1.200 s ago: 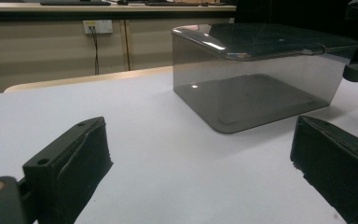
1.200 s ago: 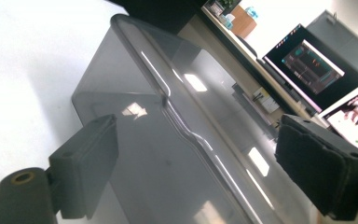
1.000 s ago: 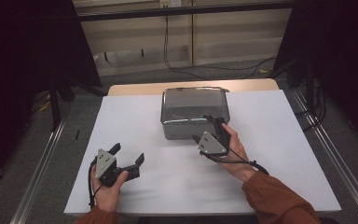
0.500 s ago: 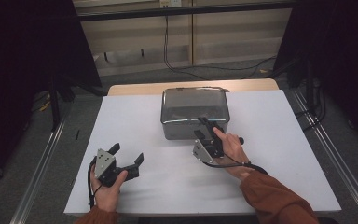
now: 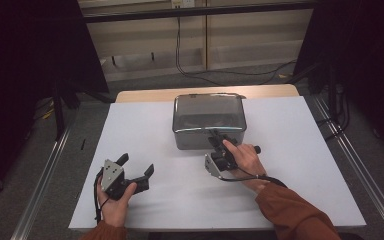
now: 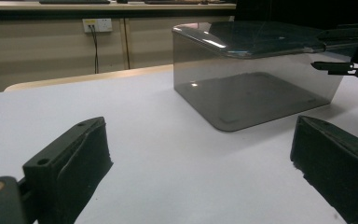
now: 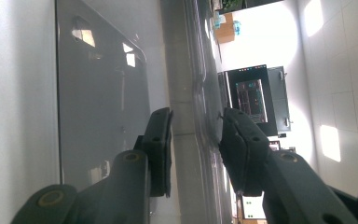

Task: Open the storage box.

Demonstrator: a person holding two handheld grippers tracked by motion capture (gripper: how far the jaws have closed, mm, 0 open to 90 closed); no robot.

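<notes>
Right claw (image 5: 219, 141), turned on its side with jaws just closing across the near lid edge of the smoky box (image 5: 208, 120) mid-tabletop (image 5: 300, 165): seat both pads squarely before lifting; left claw (image 5: 136, 167) rests apart, clear.

1. I count one clear plastic box (image 5: 208, 120) with its lid on, at the far middle.
2. I have two grippers: left gripper (image 5: 135, 167) near left, right gripper (image 5: 219, 140) right.
3. One white table (image 5: 290, 150).
</notes>
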